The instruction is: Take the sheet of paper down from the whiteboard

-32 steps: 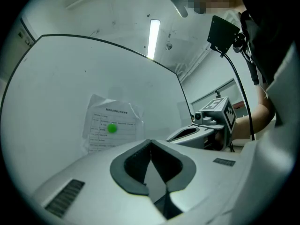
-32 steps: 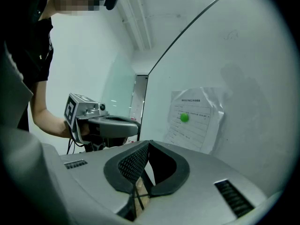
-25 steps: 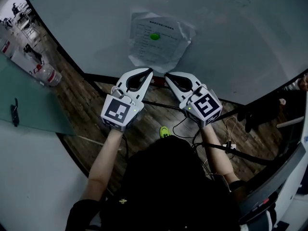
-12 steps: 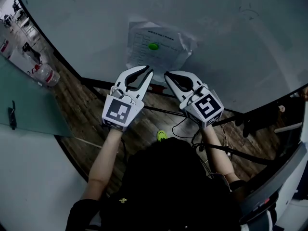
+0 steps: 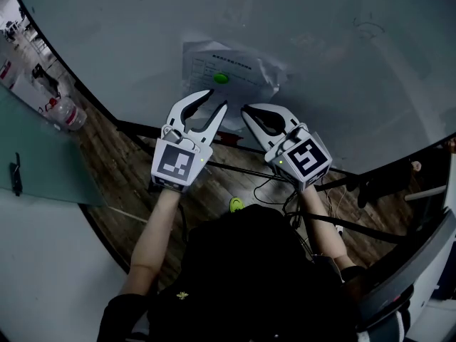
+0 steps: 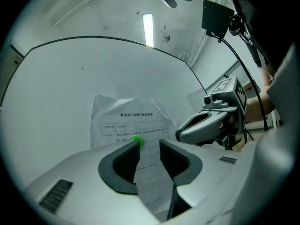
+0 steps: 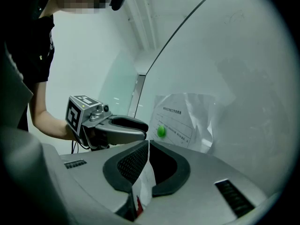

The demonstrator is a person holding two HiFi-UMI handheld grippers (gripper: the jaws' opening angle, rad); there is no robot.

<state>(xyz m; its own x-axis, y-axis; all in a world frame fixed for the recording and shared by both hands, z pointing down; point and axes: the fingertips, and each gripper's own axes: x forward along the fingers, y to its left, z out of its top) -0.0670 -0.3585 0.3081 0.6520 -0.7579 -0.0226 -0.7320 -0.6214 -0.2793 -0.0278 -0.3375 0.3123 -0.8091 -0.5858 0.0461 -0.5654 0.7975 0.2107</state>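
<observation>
A creased printed sheet of paper point(image 5: 231, 70) hangs on the whiteboard point(image 5: 342, 55), pinned by a small green magnet point(image 5: 221, 78). My left gripper point(image 5: 216, 100) points at the sheet's lower edge, just below the magnet. Its jaws are opening and the pads touch nothing. In the left gripper view the sheet point(image 6: 133, 118) shows through the gap of that gripper point(image 6: 150, 143), and the magnet point(image 6: 137, 142) sits at the left jaw's tip. My right gripper point(image 5: 246, 110) is shut, beside the left one and under the sheet's lower right. In its own view point(image 7: 147, 145) a white sliver shows in the slit.
The whiteboard's dark lower frame point(image 5: 142, 128) runs under the sheet. Below it lie a wooden floor with black cables point(image 5: 285, 184) and a small green object point(image 5: 235, 204). A plastic bottle point(image 5: 68, 112) and a glass panel point(image 5: 43, 155) are at the left.
Both grippers have moved closer to the sheet. The left gripper's jaws have gone from shut to open; the right stays shut.
</observation>
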